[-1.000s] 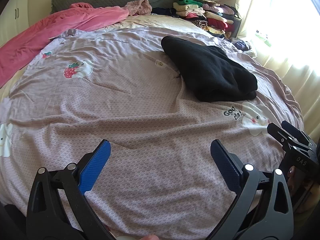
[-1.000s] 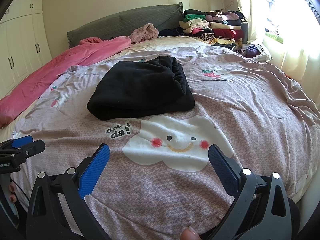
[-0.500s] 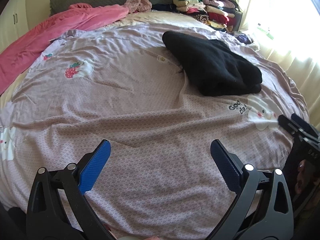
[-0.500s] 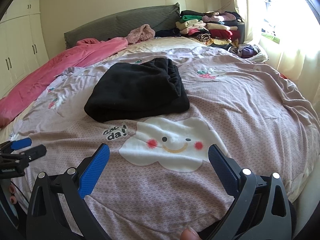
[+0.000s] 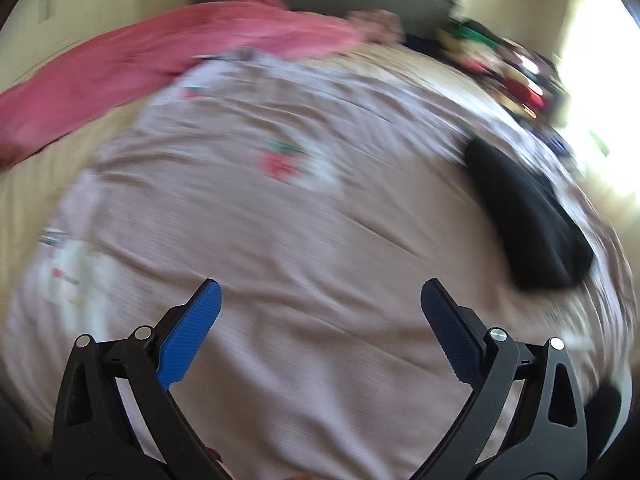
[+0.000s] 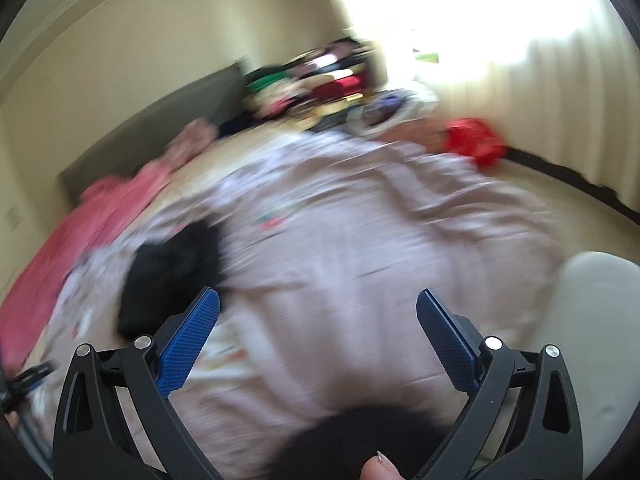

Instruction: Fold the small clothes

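Note:
A folded black garment (image 5: 528,216) lies on the lilac bedspread (image 5: 304,240) at the right of the left wrist view. In the right wrist view the garment (image 6: 168,268) lies left, beyond the left finger. My left gripper (image 5: 320,300) is open and empty above the bedspread, well left of the garment. My right gripper (image 6: 318,310) is open and empty above the bedspread (image 6: 360,264), right of the garment. Both views are motion-blurred.
A pink blanket (image 5: 160,60) lies along the bed's far left. A pile of colourful clothes (image 5: 508,68) sits at the far right corner by the window. A red item (image 6: 474,142) lies beside the bed. A white rounded object (image 6: 592,320) is at the right.
Both grippers swung apart fast: the left view turned left, the right view turned right, so the garment slid to each frame's edge. Both stay open and empty.

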A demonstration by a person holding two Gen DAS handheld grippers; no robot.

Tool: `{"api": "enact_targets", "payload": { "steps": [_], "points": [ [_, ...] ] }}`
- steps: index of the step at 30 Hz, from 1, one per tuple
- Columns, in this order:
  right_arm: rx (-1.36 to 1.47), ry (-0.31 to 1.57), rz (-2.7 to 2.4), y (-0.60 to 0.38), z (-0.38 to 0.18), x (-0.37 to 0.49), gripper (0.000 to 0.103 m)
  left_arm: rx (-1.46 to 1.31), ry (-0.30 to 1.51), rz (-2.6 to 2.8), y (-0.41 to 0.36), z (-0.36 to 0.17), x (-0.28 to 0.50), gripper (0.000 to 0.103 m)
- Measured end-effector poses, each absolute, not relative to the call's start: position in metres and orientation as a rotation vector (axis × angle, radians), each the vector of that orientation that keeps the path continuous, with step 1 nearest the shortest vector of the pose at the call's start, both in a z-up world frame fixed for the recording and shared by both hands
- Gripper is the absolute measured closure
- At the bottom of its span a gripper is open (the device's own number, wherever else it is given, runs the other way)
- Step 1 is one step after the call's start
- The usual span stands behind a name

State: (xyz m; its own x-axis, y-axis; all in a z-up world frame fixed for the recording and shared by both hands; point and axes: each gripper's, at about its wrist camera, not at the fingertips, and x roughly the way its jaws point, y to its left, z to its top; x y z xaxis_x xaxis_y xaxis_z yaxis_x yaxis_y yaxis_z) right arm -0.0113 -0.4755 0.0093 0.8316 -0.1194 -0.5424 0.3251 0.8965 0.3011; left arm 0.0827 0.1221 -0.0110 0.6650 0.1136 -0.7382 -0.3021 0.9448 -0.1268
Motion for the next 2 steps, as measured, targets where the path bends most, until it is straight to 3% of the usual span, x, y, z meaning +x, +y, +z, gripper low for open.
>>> {"api": "enact_targets", "payload": {
  "steps": [2],
  "points": [
    [0.418, 0.581, -0.391, -0.529, 0.0, -0.022, 0.005, -0.249, 0.779, 0.357, 0.172, -0.002, 0.087, 0.009]
  ]
}}
